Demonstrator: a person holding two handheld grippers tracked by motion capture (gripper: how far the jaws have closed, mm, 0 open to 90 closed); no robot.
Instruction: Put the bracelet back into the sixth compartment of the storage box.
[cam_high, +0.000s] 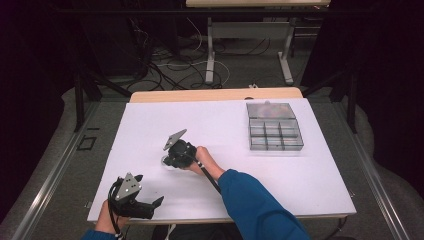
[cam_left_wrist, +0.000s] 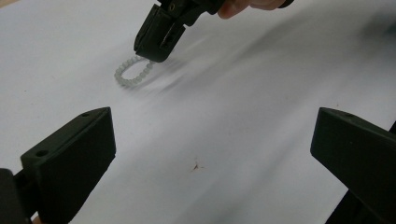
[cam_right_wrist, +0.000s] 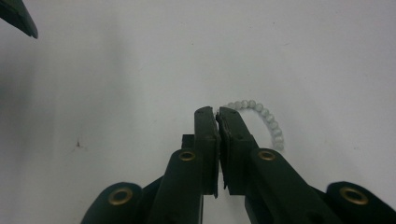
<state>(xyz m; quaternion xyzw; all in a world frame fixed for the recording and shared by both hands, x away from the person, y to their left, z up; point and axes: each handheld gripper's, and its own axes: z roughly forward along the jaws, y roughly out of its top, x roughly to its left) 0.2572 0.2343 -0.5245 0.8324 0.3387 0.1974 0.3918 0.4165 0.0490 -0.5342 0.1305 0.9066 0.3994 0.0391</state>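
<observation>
A white sheet (cam_high: 225, 145) covered the table, and on it, left of the middle, lay a bracelet of pale translucent beads (cam_left_wrist: 133, 74). The right gripper (cam_right_wrist: 217, 114) was lowered onto the bracelet's far side with its jaws pressed together on the bead string, the rest of the loop curving out to one side of the jaws in the right gripper view. The left gripper (cam_high: 150, 192) was held at the near left corner of the sheet, well apart from the bracelet, its jaws spread wide with nothing between them. A clear plastic compartment box (cam_high: 274, 126) sat at the far right of the sheet. A small brown mark (cam_left_wrist: 196, 165) showed on the sheet.
</observation>
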